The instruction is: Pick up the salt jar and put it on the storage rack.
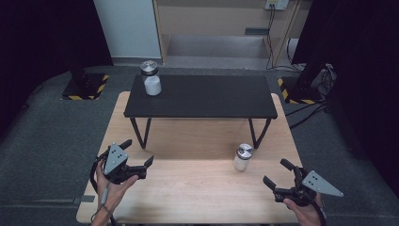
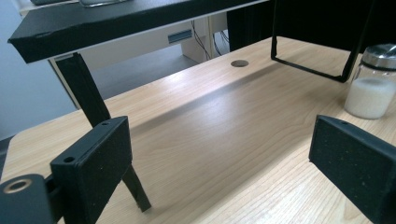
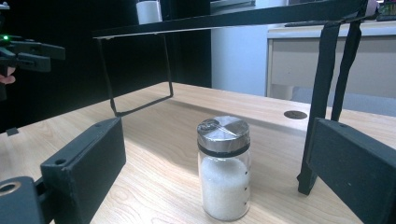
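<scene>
On the desk (image 1: 188, 188), salt jar (image 1: 243, 157) stands upright just ahead of right tongs (image 1: 278, 173), untouched; both tongs gape empty, left tongs (image 1: 139, 153) well apart.

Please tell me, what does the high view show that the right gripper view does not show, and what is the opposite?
The high view alone shows the whole layout from above: both hands, the right gripper from outside, the black shelf top, and the grey floor.

The right gripper view alone shows the near jar's side close up: white grains fill the glass, and a dark band sits under its metal lid.

Both show the near jar standing upright on the wooden table, the left gripper with open jaws, and a second jar on the shelf.
</scene>
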Available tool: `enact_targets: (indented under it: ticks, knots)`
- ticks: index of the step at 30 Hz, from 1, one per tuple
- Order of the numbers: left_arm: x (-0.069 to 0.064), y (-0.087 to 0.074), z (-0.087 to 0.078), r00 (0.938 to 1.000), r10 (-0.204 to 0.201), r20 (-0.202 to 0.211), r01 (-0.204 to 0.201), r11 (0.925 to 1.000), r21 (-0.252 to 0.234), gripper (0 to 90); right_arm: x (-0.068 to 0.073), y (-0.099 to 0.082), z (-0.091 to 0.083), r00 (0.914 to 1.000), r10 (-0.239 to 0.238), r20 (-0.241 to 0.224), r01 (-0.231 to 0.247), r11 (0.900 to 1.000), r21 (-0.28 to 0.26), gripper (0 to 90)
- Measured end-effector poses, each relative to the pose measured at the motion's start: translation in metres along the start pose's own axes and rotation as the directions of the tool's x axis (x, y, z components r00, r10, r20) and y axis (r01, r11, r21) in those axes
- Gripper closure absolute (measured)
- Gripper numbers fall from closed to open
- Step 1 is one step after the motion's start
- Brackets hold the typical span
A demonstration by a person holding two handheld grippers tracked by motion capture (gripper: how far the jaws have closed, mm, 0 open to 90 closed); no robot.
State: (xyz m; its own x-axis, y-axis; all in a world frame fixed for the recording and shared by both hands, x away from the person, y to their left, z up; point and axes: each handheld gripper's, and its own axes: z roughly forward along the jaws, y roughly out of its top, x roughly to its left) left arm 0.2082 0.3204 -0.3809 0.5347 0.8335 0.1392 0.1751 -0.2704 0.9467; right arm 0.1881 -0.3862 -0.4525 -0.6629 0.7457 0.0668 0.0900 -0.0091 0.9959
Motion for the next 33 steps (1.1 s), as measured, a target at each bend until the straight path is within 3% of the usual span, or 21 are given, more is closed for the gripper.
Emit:
enact_targets:
  ticks: [3,5,13,21,24,33]
  knots:
    - [-0.002,-0.005,0.001,0.9999,-0.007,0.01,0.007,1.0,0.005,4.9,-0.001,0.0,0.0,1.0,-0.002,0.002,0.002,1.0,-0.002,4.5]
    - [-0.007,-0.005,0.001,0.9997,0.023,-0.002,-0.023,0.9996,0.016,4.8,-0.001,0.0,0.0,1.0,-0.001,0.002,0.001,1.0,-0.003,4.5]
    - [-0.008,-0.006,0.003,0.9994,0.027,0.023,-0.027,0.9995,0.014,4.8,-0.001,0.0,0.0,1.0,-0.002,0.005,0.002,1.0,-0.001,4.5]
    - [-0.005,-0.009,0.002,0.9995,0.019,0.025,-0.019,0.9997,0.013,4.8,0.0,0.0,0.0,0.9998,0.003,0.019,-0.003,1.0,0.0,4.5]
    - [-0.003,-0.012,0.0,0.9995,-0.011,0.029,0.01,0.9999,0.006,4.8,0.001,-0.001,0.0,0.9995,0.012,0.028,-0.011,0.9999,-0.009,4.5]
    - [0.002,-0.015,-0.001,0.9987,-0.028,0.042,0.028,0.9996,0.002,4.9,0.001,0.0,0.001,0.9995,0.007,0.03,-0.007,0.9999,-0.008,4.5]
